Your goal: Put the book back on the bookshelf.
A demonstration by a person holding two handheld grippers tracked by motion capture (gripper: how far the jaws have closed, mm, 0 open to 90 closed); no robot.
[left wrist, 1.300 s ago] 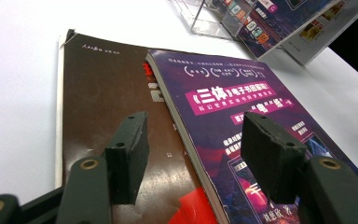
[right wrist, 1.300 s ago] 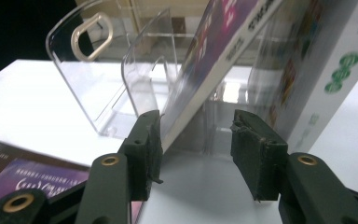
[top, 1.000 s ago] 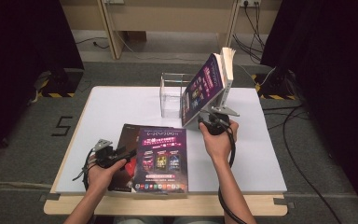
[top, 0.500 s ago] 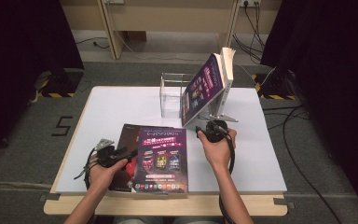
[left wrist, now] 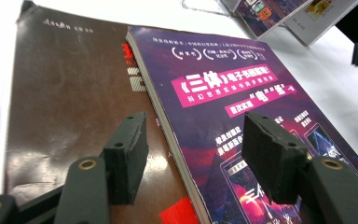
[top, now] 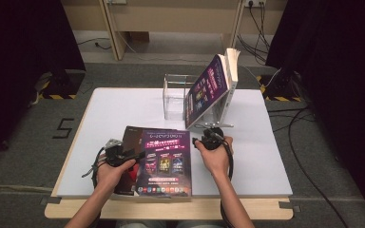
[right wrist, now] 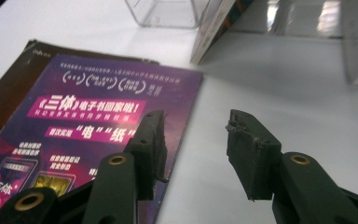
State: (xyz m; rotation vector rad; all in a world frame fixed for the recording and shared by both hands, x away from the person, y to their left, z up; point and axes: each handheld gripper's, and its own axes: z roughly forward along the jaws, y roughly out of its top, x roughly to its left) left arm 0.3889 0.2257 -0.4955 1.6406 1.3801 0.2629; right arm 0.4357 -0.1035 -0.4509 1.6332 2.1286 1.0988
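A purple book (top: 165, 161) lies flat on a brown book (top: 129, 142) at the tabletop's (top: 266, 156) 6 o'clock edge. The left gripper (left wrist: 193, 149) has its fingers open astride the purple book's left edge. The right gripper (right wrist: 193, 144), fingers open and just closing, straddles its right edge.

Purple book (top: 165, 161) on brown book (top: 129, 142), w/ stand (top: 176, 97) behind.
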